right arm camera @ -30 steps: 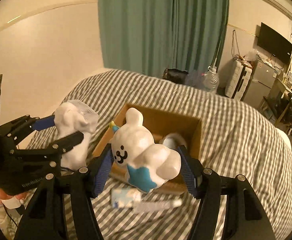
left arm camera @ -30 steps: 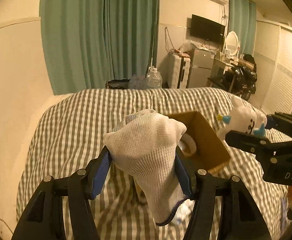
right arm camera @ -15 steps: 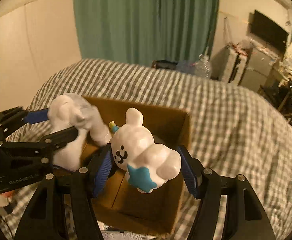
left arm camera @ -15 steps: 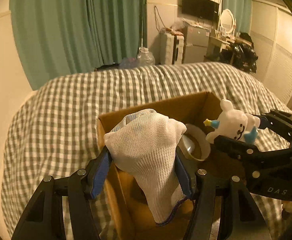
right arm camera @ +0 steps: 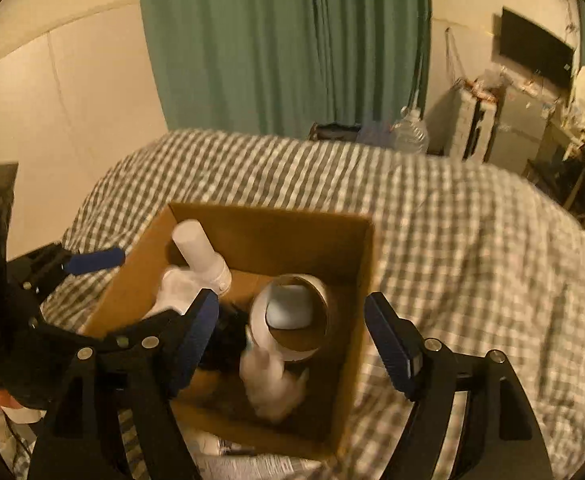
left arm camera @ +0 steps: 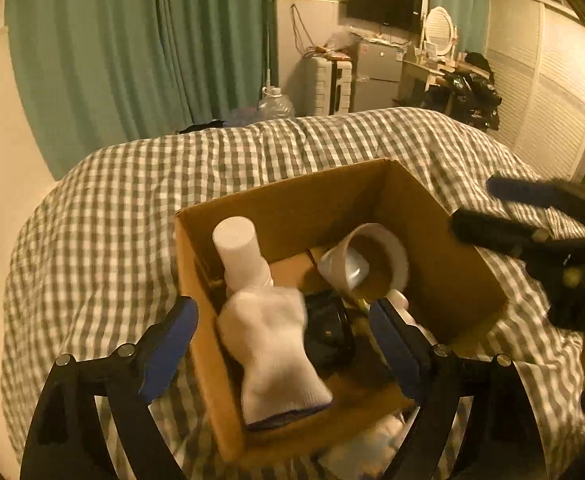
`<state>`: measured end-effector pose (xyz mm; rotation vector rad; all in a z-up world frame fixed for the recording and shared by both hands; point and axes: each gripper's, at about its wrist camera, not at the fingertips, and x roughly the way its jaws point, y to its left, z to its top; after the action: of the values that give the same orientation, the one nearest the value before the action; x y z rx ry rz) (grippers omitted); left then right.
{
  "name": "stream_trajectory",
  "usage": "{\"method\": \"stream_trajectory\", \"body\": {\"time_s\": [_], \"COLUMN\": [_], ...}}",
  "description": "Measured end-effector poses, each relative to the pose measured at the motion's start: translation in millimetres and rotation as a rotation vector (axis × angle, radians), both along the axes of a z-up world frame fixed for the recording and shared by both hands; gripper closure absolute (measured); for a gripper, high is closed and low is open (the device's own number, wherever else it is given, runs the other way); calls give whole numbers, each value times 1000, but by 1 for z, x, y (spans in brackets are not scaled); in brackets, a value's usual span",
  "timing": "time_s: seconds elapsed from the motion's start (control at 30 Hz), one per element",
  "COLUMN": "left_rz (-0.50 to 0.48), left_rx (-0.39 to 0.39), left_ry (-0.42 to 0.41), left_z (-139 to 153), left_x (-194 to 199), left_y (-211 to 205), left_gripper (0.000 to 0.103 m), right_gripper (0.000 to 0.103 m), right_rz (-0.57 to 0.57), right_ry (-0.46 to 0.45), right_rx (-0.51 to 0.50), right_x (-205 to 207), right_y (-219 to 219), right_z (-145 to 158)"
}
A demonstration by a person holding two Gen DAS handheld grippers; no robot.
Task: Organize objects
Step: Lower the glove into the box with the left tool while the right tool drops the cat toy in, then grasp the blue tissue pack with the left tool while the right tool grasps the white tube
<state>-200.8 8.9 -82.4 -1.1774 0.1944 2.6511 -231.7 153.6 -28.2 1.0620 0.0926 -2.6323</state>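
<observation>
An open cardboard box [left arm camera: 464, 264] [right arm camera: 364, 280] sits on the checked bed. My left gripper [left arm camera: 284, 324] is open above it; the white knit glove [left arm camera: 272, 348] is loose between its jaws, blurred, over the box's near left. My right gripper [right arm camera: 292, 328] is open over the box; the white plush toy [right arm camera: 272, 384] is blurred below it inside the box's near side. The box also holds a white bottle [left arm camera: 240, 252] [right arm camera: 202, 256], a tape roll [left arm camera: 376, 260] [right arm camera: 292, 316] and a dark object [left arm camera: 328, 328].
The grey-and-white checked bedcover [left arm camera: 104, 240] [right arm camera: 472, 260] surrounds the box. Packets lie on the bed at the box's near edge [right arm camera: 244, 460]. Green curtains, a water jug [right arm camera: 410, 136], a fridge and a TV stand beyond the bed.
Both grippers opened over the box. The glove left the left gripper's jaws and the plush toy left the right gripper's jaws; both dropped into the box.
</observation>
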Motion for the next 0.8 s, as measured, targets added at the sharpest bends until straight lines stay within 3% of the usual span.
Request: {"method": "stream_trajectory", "body": {"time_s": [0.23, 0.4, 0.5, 0.6, 0.8], "left_rz": [40, 68, 87, 86, 71], "left_rx": [6, 48, 56, 75, 23], "left_ry": [64, 89, 86, 36, -8], "left_z": [41, 49, 41, 22, -21], "left_x": [47, 79, 89, 94, 92], "left_y": [-20, -32, -32, -27, -3], "left_gripper": [7, 5, 5, 5, 5], "right_gripper": [28, 28, 28, 28, 28], "right_rz": [-34, 4, 6, 4, -73], "right_ry": [64, 57, 49, -6, -44], "right_rx": [48, 63, 97, 67, 63], "right_x": [47, 87, 103, 110, 120], "right_y": [13, 1, -7, -4, 21], "right_z": [49, 59, 48, 29, 3]}}
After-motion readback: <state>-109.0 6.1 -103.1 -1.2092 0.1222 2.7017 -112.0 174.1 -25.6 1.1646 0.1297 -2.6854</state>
